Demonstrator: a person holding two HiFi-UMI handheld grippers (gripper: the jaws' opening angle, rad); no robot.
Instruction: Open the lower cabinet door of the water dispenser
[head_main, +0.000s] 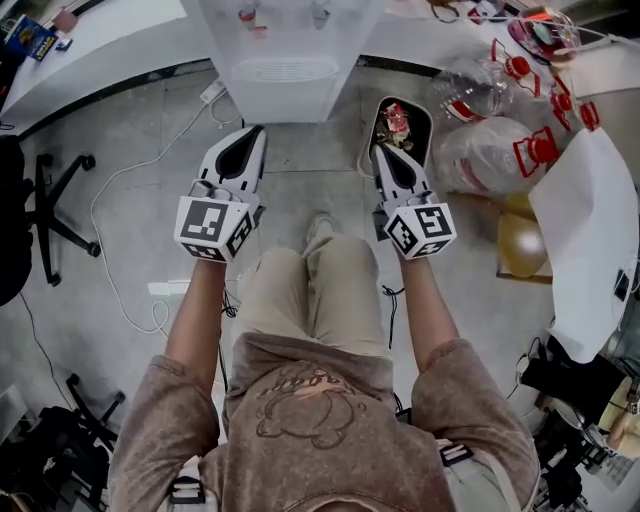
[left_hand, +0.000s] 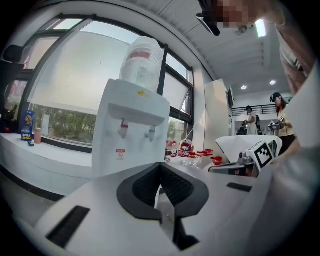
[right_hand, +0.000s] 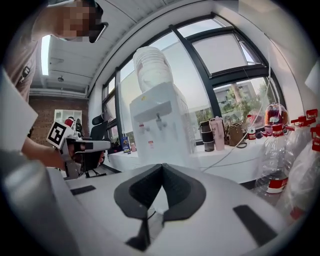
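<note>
White water dispenser (left_hand: 131, 131) stands upright, front toward left gripper (head_main: 256, 133) and right gripper (head_main: 382, 151), fingers (left_hand: 176, 186) together, empty.

White left gripper (head_main: 252, 135) and right gripper (head_main: 384, 150), black pads, black-and-white marker cubes. Mottled brown printed tee (head_main: 310, 400), beige trousers (head_main: 310, 290)

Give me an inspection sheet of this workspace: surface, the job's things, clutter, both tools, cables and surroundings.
Surface: grey floor.
Job's things: white water dispenser with a bottle on top; its lower door is not in view.
Clutter: empty water bottles and a filled bin at the right.
Grippers: left tool and right tool both shut, empty, short of the dispenser.
Cables: white cable runs across the floor from a power strip.
Surroundings: white counter, windows, office chair.
</note>
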